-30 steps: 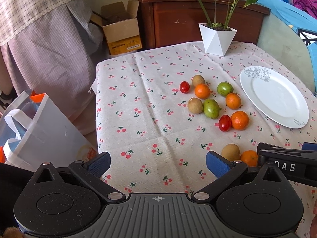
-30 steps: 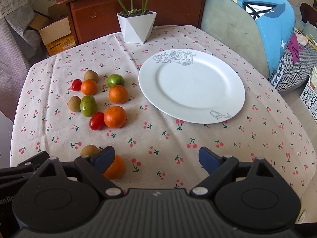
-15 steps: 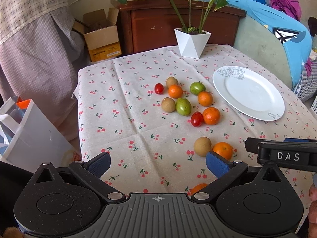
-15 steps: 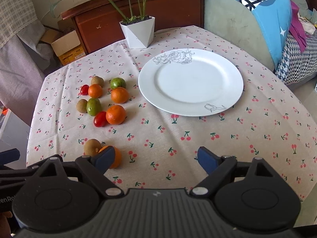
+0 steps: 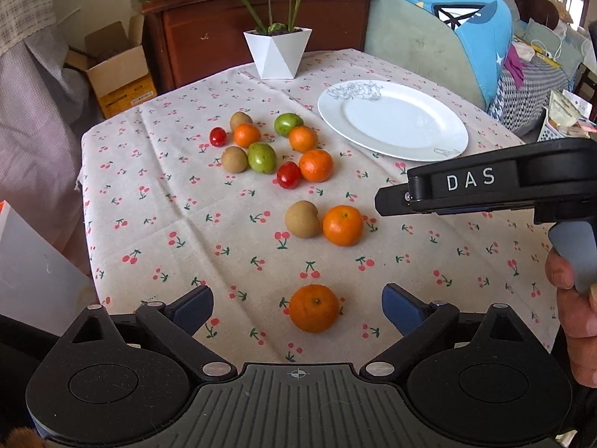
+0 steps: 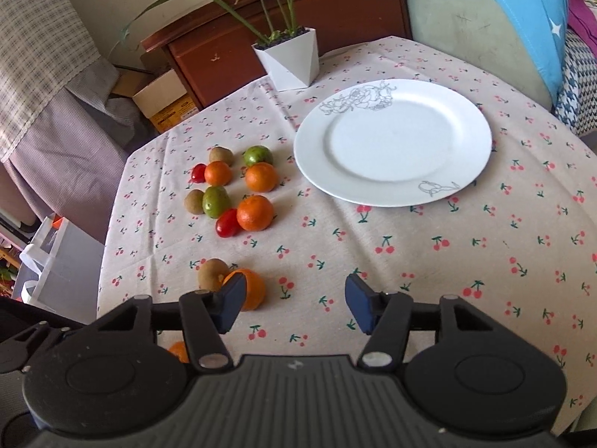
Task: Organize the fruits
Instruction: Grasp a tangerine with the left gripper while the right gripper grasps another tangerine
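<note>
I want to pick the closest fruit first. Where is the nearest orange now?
In the left wrist view, the nearest orange lies alone on the tablecloth, between the open jaws of the left gripper, nearer than the kiwi.

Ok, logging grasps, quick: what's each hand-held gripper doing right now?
Left hand-held gripper: open, holding nothing, orange between its fingers.
Right hand-held gripper: open, holding nothing.

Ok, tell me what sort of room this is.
Probably a home living or dining room: a table under a cherry-print cloth, a potted plant, a wooden cabinet and a cushioned seat behind.
</note>
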`<state>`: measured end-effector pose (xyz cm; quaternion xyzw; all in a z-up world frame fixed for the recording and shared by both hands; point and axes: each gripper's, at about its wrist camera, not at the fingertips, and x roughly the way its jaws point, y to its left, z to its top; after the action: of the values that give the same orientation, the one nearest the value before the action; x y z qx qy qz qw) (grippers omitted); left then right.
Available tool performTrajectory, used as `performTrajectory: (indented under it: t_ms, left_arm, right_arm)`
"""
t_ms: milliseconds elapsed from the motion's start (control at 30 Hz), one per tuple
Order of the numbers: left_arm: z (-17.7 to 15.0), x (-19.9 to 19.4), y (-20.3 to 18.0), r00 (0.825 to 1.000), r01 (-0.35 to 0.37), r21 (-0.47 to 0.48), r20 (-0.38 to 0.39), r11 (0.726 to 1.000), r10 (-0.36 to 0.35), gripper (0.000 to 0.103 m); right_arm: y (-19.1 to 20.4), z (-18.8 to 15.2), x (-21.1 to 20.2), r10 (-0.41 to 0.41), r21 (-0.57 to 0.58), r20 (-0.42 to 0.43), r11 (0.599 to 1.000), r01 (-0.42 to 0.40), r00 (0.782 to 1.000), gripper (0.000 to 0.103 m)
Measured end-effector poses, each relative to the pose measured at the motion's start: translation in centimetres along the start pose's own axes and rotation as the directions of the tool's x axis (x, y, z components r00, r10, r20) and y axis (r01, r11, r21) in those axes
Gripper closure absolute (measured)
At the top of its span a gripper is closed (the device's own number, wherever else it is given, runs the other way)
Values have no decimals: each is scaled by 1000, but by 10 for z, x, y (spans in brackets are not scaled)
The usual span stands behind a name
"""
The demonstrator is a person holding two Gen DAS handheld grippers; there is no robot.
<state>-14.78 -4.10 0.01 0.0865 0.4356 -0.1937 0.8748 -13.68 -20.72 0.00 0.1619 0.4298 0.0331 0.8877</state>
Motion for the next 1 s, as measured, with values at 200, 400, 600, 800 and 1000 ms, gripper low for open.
performTrajectory:
  t_ms: [200,400,600,800,1000]
  left_arm:
    - [-7,8,0,1000,22,7,-10,1000,-22,30]
    - [-11,15,2,1000,30,6,-1,1000,-30,53]
    - [-11,15,6,998,58,-9,29,998,-57,74]
    - [-11,14,10,998,52,-29,41,998,-51,74]
    - [-7,10,18,997,27,-68,72,997,-22,75]
  right_arm:
    - [14,-4,10,70,-61,-22,996,-71,997,53]
    - [18,-8,22,88,-88,-44,992,-91,995,60]
    - [21,-10,32,90,-99,-48,991,-94,995,68]
    - [25,-10,38,94,-124,-32,987,-97,995,72]
    - [27,-10,40,94,-138,-29,986,-97,995,72]
